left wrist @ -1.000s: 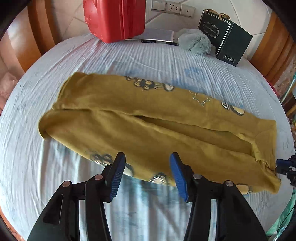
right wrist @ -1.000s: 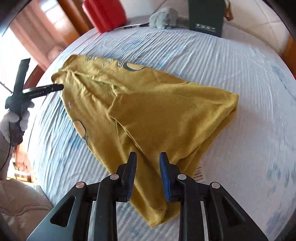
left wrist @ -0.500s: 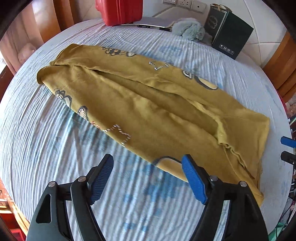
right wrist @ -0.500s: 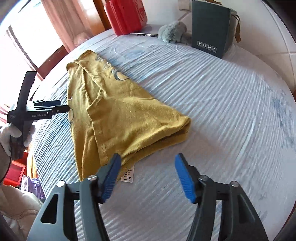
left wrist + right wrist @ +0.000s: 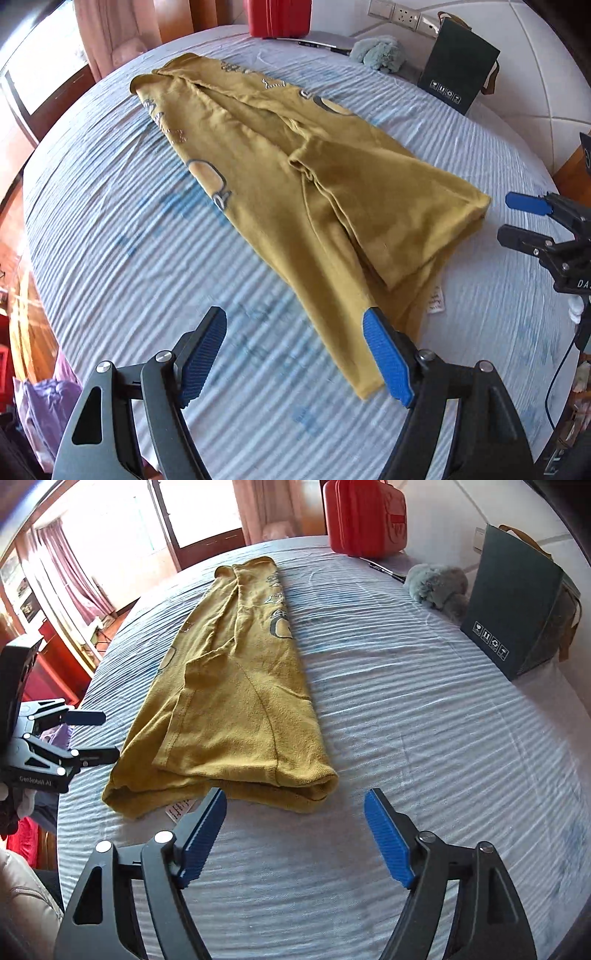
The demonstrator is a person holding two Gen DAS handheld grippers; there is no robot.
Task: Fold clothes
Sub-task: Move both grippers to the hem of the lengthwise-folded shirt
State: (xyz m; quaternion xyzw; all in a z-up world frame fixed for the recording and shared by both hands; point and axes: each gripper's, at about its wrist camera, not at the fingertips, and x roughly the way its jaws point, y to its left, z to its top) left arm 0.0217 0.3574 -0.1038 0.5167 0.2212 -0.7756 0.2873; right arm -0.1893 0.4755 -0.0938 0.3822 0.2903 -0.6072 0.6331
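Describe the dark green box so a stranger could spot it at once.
Start at the bed with the pale blue striped sheet and follow it to the far edge by the white wall. The dark green box stands upright there, right of the grey fluffy toy. Only it has brown carry handles and small white shipping symbols low on its face.

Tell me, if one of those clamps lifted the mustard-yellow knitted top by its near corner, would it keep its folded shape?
Probably not. The mustard-yellow knitted top lies limp in soft creased layers on the striped bedsheet, so it would likely droop and unfold. Its loose upper flap would probably slide off. It looks light, and both the left gripper and right gripper are open.
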